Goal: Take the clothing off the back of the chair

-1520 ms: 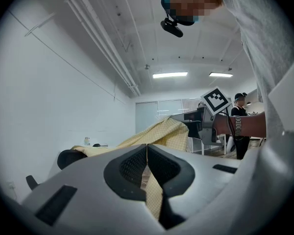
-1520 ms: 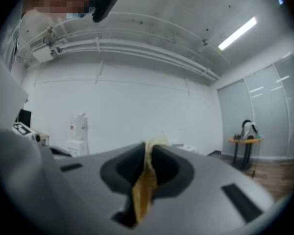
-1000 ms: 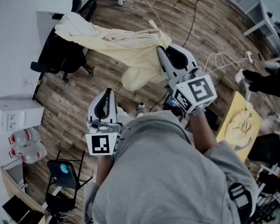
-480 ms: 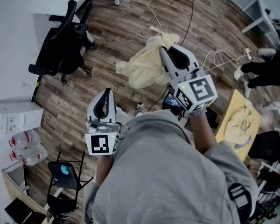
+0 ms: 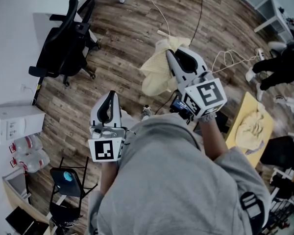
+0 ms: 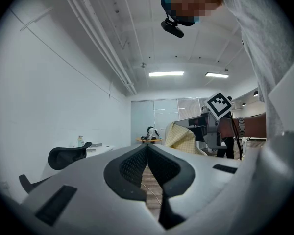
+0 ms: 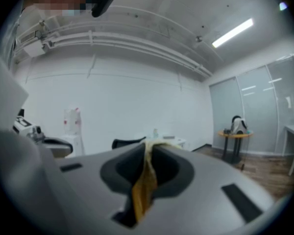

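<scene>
Floor [image 5: 127, 38]: wood planks | chair [image 5: 63, 43]: at white desk [image 5: 56, 6] | right hand-held gripper [image 7: 148, 147]: clamps clothing [image 5: 157, 72] | left hand-held gripper [image 6: 147, 148]: closed, empty

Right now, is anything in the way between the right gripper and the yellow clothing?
Nothing visible. The right gripper is shut on the yellow garment, with a fold pinched between its jaws. The garment hangs over the wood floor, apart from the black office chair.
</scene>
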A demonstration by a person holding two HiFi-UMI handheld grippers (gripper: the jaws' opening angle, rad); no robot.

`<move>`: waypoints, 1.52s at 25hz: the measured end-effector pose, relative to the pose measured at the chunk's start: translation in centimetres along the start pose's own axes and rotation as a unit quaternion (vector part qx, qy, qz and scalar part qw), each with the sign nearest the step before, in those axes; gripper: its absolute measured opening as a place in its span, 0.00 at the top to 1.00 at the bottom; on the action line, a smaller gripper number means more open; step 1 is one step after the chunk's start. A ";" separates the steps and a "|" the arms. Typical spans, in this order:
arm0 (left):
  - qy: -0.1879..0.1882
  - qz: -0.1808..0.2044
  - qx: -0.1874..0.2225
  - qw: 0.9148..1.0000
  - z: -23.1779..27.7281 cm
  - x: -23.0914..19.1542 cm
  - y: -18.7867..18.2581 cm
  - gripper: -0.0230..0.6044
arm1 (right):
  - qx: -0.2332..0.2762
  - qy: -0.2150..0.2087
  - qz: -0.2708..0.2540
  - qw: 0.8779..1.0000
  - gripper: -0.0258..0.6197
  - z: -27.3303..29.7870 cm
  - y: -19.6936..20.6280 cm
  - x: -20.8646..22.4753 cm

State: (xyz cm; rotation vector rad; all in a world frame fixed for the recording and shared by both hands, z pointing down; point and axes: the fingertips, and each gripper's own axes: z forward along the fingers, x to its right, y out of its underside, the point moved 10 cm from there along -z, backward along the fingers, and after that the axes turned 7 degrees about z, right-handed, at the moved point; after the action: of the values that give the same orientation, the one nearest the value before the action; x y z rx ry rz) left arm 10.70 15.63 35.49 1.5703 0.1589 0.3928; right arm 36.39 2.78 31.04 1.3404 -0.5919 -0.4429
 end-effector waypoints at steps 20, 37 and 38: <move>-0.002 -0.004 -0.016 1.000 -0.7 0.3 0.4 0.90 | -0.048 -0.077 0.003 0.996 0.87 0.4 3.5 -3.5; -0.015 -0.015 -0.028 0.999 -1.1 -0.7 0.8 0.90 | -0.077 -0.096 0.008 0.992 0.87 2.1 4.6 -4.4; -0.016 -0.016 -0.028 0.999 -1.0 -0.7 0.8 0.90 | -0.077 -0.096 0.008 0.992 0.87 2.2 4.6 -4.4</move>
State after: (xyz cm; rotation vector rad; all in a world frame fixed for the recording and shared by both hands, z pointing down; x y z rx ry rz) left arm 9.56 16.32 36.20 1.5172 0.1467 0.3431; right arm 31.41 4.67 35.17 1.1535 -0.7129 -0.5973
